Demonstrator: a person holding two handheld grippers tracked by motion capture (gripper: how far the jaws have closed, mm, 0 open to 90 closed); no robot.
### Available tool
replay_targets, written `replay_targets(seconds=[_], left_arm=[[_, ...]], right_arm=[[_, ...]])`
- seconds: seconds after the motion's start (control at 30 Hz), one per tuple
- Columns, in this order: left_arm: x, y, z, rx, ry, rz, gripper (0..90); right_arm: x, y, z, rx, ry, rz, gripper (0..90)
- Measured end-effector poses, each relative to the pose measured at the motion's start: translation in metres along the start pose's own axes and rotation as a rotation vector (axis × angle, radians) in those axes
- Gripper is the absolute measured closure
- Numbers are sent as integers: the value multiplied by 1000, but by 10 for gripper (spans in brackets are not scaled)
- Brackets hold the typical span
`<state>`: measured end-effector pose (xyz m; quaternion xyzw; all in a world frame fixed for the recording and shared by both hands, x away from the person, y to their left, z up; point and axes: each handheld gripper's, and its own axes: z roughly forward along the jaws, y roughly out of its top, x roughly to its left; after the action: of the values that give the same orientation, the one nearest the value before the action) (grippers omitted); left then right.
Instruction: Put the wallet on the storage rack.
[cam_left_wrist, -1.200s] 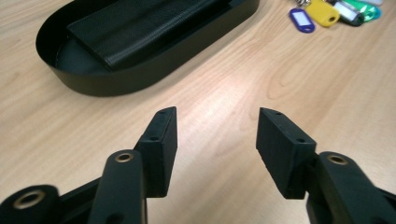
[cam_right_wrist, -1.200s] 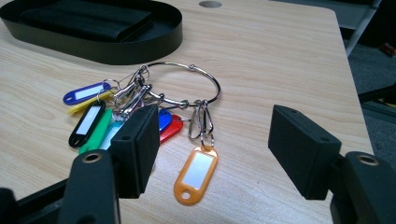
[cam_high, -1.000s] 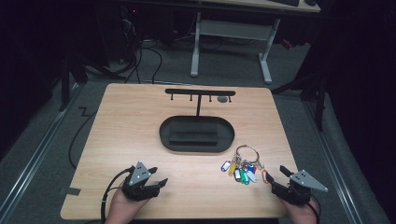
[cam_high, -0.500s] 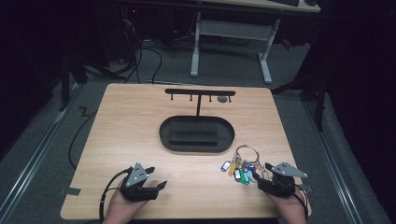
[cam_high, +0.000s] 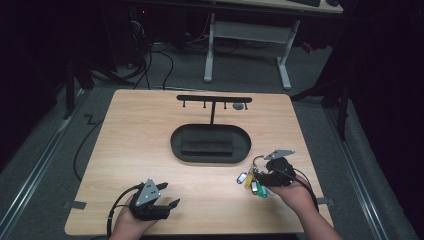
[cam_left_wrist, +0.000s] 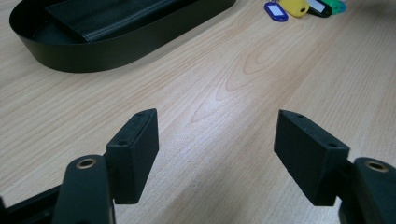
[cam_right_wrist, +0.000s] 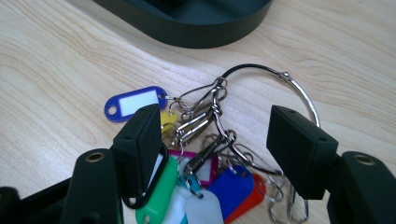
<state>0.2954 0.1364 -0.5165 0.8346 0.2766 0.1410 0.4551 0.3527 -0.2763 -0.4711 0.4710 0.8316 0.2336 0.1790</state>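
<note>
Step in hand, as judged: approach for the pick-up. The right tool (cam_high: 263, 176) hangs over the bunch of key tags (cam_right_wrist: 196, 158), which lies flat on the worktop (cam_high: 150, 150) near its front right part, just in front of the black oval tray (cam_high: 210, 142). In the right gripper view the jaws stand wide apart, one on each side of the cluster of clips; neither pad presses on anything, so nothing is gripped yet.

The left tool (cam_high: 159, 199) sits low at the front left of the worktop, well apart from the bunch. Its jaws have just been opening and now stand apart with only bare wood between them.

Next move, judged: lower the right tool so the pads bracket the metal clips or the large wire ring (cam_right_wrist: 289, 84), then close. The ring is thin and lies flat on the wood, so the knot of clips looks like the surer hold. The likely goal is the hook rack (cam_high: 214, 100) behind the tray; that is a guess from the layout.

Count:
- tools: 2
- bunch of tags: 1, on 1 large wire ring
- tags I can separate: about 8 (two blue, yellow, green, magenta, red, white, one black-rimmed); they overlap, so the count is uncertain
- tray: 1
- rack: 1, with four pegs; the rightmost seems to carry a small grey thing, too small to tell.
</note>
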Motion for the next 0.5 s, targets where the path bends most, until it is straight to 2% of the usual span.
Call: replay_targets(seconds=[0.1, 0.13, 0.17, 0.2, 0.23, 0.33, 0.37, 0.5], left_arm=[[1, -1, 0, 0, 1, -3, 312], [1, -1, 0, 0, 1, -3, 312], [1, -1, 0, -1, -2, -3, 313], [1, -1, 0, -1, -2, -3, 314], [0, -1, 0, -1, -4, 0, 314], [0, -1, 1, 2, -12, 4, 321], [-1, -1, 1, 6, -12, 9, 323], [-3, -1, 2, 8, -7, 23, 323]], right_arm=[[-1, 8, 8, 56, 5, -4, 361], [-1, 8, 8, 56, 5, -4, 361], [-4, 16, 16, 104, 15, 10, 379], [-4, 16, 16, 104, 15, 10, 379], [-5, 20, 19, 126, 22, 25, 382], [-8, 30, 25, 157, 20, 20, 402], [-10, 38, 30, 189, 25, 28, 416], [-11, 47, 37, 225, 29, 28, 437]])
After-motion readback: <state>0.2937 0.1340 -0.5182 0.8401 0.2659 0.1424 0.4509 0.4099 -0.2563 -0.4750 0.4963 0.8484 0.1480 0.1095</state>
